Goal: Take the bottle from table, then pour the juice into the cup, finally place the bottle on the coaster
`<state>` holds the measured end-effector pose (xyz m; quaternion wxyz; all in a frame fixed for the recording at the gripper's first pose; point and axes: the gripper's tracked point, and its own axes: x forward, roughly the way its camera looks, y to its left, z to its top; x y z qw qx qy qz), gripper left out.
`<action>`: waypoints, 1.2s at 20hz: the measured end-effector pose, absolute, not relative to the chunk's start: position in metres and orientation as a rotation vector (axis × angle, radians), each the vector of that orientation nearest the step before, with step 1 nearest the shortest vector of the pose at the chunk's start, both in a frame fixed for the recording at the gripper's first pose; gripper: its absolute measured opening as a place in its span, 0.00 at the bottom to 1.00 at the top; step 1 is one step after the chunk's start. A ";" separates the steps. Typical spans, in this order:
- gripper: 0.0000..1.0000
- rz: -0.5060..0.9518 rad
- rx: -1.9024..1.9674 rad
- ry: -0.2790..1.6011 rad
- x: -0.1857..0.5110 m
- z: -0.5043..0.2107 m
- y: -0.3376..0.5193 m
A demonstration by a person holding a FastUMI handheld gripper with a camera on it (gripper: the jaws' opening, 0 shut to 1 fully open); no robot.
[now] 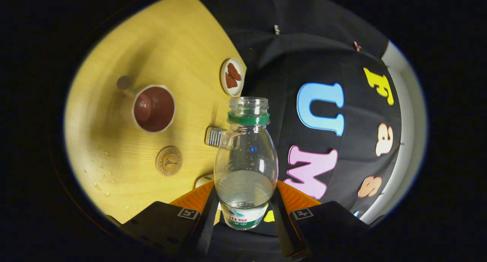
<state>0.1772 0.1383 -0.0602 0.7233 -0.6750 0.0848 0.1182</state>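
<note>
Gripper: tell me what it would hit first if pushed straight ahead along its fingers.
The gripper is shut on the bottle, which leads. Beyond the bottle's open mouth lies the booth's black cloth wall, probably the first contact, though depth is unclear. The cup and coaster sit off to one side.

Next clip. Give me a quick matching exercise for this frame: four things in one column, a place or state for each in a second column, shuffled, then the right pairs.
Things:
1. bottle
2. cup
3. coaster
4. small dish

Places or states:
A. flat on the table, bare, nothing on it
B. gripped between the fingers of the tongs, cap off
C. at the table's edge by the black cloth, red pieces in it
D. on the table beyond the coaster, dark red inside

Pairs: 1-B, 2-D, 3-A, 4-C
</note>
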 end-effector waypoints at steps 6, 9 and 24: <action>0.73 0.245 -1.074 0.259 0.181 -0.039 0.127; 0.73 0.236 -0.853 0.250 0.184 -0.031 0.121; 0.74 0.385 -0.083 0.271 0.212 -0.108 0.121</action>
